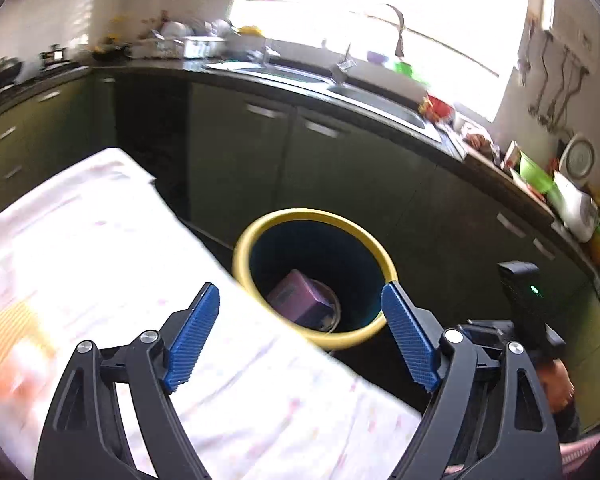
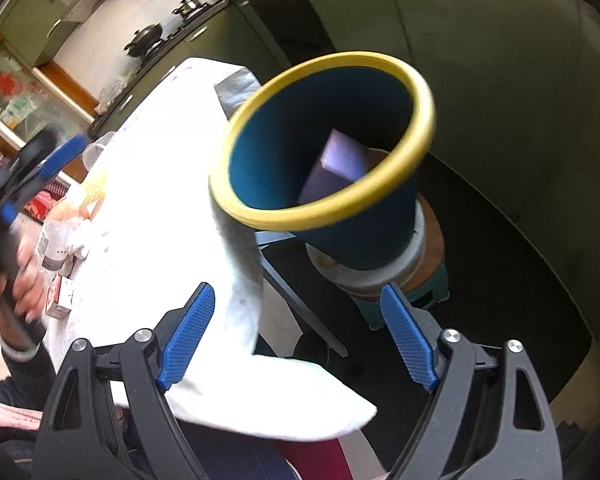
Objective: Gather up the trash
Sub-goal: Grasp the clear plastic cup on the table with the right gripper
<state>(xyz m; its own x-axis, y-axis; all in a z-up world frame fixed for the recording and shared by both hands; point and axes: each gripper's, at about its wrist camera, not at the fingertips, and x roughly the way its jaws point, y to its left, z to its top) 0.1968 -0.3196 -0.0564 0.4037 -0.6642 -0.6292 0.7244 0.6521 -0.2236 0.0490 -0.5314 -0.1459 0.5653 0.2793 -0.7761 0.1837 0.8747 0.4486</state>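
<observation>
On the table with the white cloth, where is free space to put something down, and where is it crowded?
The white cloth lies bare from the middle to the edge beside the yellow-rimmed bin. The end near the left gripper is crowded with small boxes and a bottle.

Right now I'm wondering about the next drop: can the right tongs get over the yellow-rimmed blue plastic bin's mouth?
Probably yes. The right tongs stand open and empty, aimed down at the yellow-rimmed blue plastic bin, whose mouth is uncovered; only a purple box lies inside.

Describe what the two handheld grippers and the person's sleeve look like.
Both the left gripper and the right gripper have black angular linkage frames with round silver pivot bolts and blue cross-hatched fingers. The sleeve is dark with a grey cuff.
</observation>
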